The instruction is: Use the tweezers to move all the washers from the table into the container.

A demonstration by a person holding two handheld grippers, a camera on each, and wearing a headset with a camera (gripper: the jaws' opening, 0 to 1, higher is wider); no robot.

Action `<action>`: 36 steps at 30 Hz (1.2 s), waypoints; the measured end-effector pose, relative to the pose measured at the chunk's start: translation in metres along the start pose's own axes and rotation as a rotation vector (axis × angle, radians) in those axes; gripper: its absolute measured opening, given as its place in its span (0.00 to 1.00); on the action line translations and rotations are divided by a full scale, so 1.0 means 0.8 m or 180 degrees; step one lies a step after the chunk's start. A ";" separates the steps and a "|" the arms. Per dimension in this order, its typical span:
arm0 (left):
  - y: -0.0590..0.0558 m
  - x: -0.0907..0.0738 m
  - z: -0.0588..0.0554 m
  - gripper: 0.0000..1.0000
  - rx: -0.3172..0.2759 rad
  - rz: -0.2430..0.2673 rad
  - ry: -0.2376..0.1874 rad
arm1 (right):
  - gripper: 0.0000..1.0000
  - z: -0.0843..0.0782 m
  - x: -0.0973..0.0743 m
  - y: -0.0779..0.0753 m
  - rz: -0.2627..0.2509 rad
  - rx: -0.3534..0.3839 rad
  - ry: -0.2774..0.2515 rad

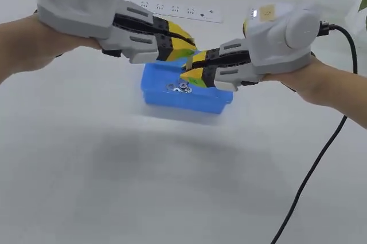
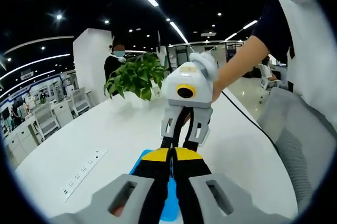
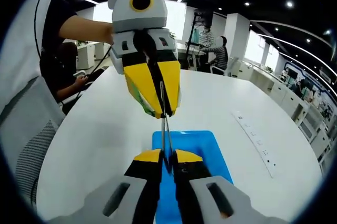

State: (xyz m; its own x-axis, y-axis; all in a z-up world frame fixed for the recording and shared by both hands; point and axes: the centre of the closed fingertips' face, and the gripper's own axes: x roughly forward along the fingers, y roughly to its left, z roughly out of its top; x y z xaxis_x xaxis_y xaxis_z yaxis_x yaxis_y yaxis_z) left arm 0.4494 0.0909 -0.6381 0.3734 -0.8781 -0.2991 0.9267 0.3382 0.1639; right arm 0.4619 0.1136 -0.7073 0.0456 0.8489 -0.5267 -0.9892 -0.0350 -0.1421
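Note:
A blue container (image 1: 189, 100) sits mid-table with several metal washers (image 1: 180, 87) lying inside it. My left gripper (image 1: 192, 46) and right gripper (image 1: 187, 75) meet tip to tip just above it. In the right gripper view a thin pair of metal tweezers (image 3: 165, 128) runs from my right gripper (image 3: 166, 156) straight up into the yellow tips of my left gripper (image 3: 166, 111); both look shut on it. Below them lies the container (image 3: 205, 150). In the left gripper view my left gripper (image 2: 171, 156) is shut, with the right gripper (image 2: 179, 145) directly opposite and the container (image 2: 171, 205) beneath.
A white power strip (image 1: 172, 10) lies at the table's far edge. A black cable (image 1: 321, 152) trails from the right gripper across the table's right side. A potted plant (image 2: 134, 77) stands at the far corner. People are in the background.

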 end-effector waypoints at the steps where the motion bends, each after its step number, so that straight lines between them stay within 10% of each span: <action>1: -0.001 -0.003 0.000 0.05 0.0016 0.0007 0.0000 | 0.08 0.001 -0.002 0.001 -0.0001 -0.0003 -0.0006; 10: -0.030 -0.035 0.020 0.04 0.0167 -0.0033 -0.0211 | 0.09 0.030 -0.030 0.026 -0.0010 -0.0136 -0.0134; 36: -0.072 -0.045 -0.037 0.05 -0.0183 -0.0305 -0.0157 | 0.08 0.018 -0.037 0.081 0.0181 -0.0136 -0.0055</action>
State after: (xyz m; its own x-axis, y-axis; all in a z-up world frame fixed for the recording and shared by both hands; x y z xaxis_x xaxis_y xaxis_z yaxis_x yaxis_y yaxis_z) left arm 0.3838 0.1131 -0.6646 0.2818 -0.9225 -0.2639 0.9594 0.2696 0.0823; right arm 0.3942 0.0940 -0.6889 -0.0134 0.8538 -0.5205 -0.9833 -0.1057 -0.1481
